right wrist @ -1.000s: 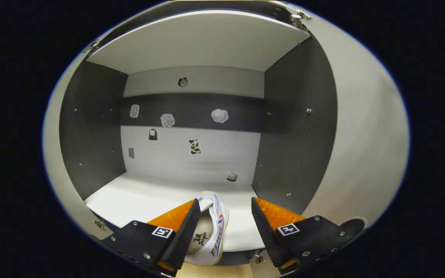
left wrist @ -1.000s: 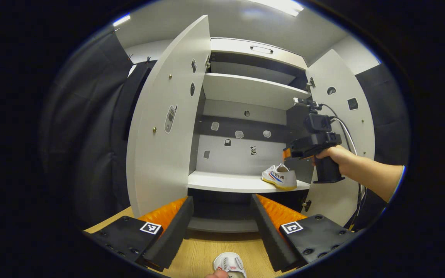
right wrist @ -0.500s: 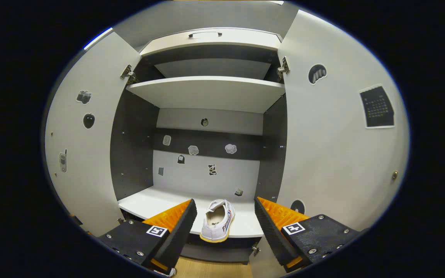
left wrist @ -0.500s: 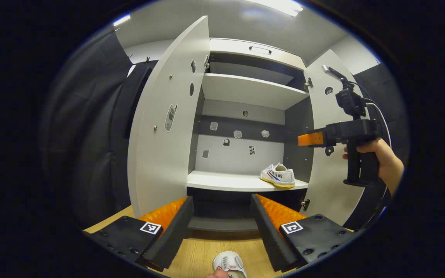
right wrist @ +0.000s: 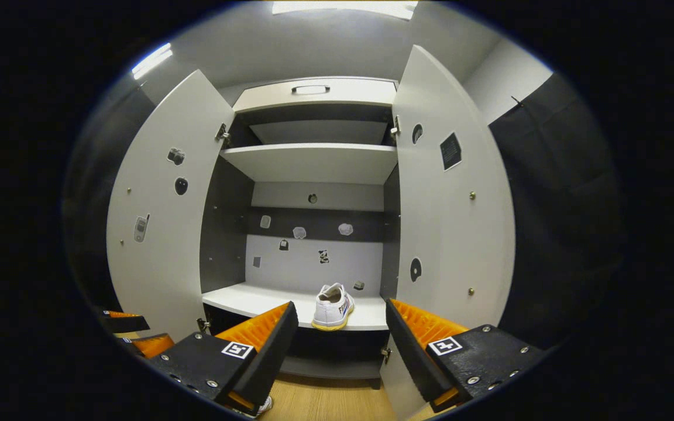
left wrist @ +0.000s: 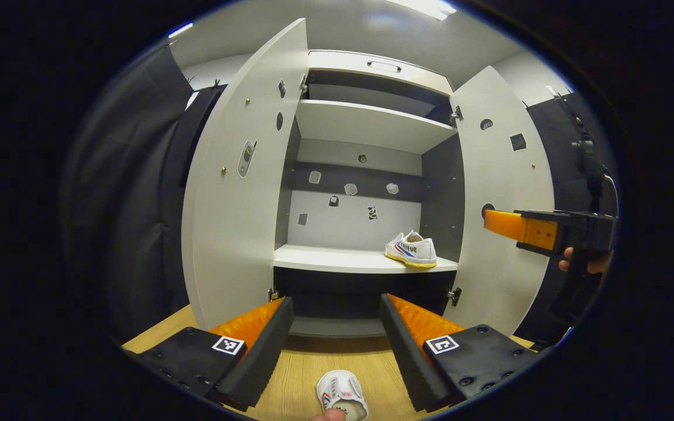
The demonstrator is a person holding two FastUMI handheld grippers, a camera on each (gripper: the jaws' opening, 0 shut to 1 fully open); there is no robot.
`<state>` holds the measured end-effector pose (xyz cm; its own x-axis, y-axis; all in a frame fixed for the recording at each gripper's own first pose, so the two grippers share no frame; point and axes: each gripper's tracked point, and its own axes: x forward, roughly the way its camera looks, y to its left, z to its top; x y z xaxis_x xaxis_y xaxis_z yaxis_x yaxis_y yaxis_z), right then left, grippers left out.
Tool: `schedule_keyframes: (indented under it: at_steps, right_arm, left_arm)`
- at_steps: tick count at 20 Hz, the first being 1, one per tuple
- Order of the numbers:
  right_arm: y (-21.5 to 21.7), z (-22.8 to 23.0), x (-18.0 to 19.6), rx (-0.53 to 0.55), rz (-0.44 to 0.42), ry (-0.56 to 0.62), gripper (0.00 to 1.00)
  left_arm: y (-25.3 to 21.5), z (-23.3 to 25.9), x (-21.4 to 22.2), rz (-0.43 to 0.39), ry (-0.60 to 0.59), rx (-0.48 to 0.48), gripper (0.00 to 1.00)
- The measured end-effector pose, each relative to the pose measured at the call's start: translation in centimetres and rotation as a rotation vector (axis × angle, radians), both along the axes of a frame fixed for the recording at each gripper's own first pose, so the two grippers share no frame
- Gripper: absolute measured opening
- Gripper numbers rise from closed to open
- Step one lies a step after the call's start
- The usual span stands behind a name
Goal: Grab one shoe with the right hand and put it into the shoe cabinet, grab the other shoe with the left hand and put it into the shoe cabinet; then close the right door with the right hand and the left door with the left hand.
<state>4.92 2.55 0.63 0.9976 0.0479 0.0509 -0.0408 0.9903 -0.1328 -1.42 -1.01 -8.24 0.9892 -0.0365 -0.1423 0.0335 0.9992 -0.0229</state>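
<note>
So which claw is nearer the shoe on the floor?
Left. The left claw hangs open just above the floor shoe; the right claw is off to its right, pointed at the cabinet.

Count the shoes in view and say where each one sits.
2. One white sneaker sits on the shoe cabinet's lower shelf, right side. The other sneaker lies on the wooden floor below the left gripper.

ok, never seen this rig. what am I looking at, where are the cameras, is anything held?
No robot: a person carries a two-finger gripper in each hand, with a fisheye camera on each looking along its fingers. In the left gripper view, the left gripper is open over a shoe on the floor; the right gripper shows at the side. In the right gripper view, the right gripper is open, facing the shoe cabinet. Both doors are open and one shoe on the shelf is inside. Nothing is held.
</note>
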Motion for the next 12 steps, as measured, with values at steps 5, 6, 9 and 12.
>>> schedule_keyframes:
  at_steps: [5,6,9,12]
  right_arm:
    - [-2.1,-1.2,-3.8,0.008,-0.051,-0.013,0.93]
    - [-2.5,-1.3,-4.4,0.003,-0.063,-0.024,0.93]
    - [-2.8,-3.0,-5.7,-0.003,-0.079,-0.001,0.93]
    - [-3.1,-4.8,-6.2,0.02,-0.086,0.042,0.93]
  left_arm:
    - [0.5,-2.9,-0.8,-0.006,0.075,0.002,0.96]
    - [0.8,-4.0,-1.1,-0.009,0.106,0.01,0.96]
    - [2.1,-9.1,-2.3,-0.021,0.238,0.027,0.99]
    - [1.9,-15.9,-4.4,-0.067,0.434,-0.057,0.97]
